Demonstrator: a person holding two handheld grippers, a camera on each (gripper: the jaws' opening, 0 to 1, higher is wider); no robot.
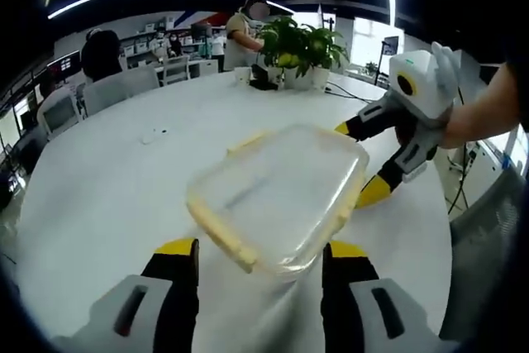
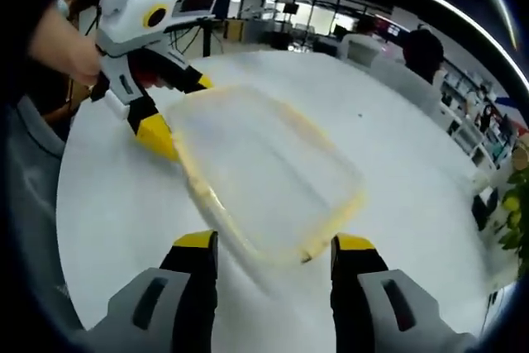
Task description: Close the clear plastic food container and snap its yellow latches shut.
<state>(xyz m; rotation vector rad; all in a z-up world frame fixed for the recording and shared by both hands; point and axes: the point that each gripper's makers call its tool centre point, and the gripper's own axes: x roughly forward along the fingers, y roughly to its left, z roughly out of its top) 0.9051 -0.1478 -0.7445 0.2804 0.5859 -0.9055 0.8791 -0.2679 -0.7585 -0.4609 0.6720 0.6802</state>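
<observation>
A clear plastic food container (image 1: 277,196) with a pale yellow rim and yellow latches (image 1: 219,233) is seen on a white round tabletop (image 1: 99,196), motion-blurred in both views so that whether it rests flat or is tilted off the surface cannot be told, nor whether the latches are snapped down. In the left gripper view the container sits toward the near edge of the tabletop, just ahead of the left hand-held gripper (image 1: 260,258), whose yellow-tipped jaws are spread apart on either side of it. The right hand-held gripper (image 1: 364,163), held by a person's hand, is seen at the container's far right corner, its jaws apart around that edge. In the right gripper view the right hand-held gripper's (image 2: 273,254) jaws are likewise parted at the container's (image 2: 264,175) near rim. Potted plants (image 1: 302,51) are set at the tabletop's far edge.
</observation>
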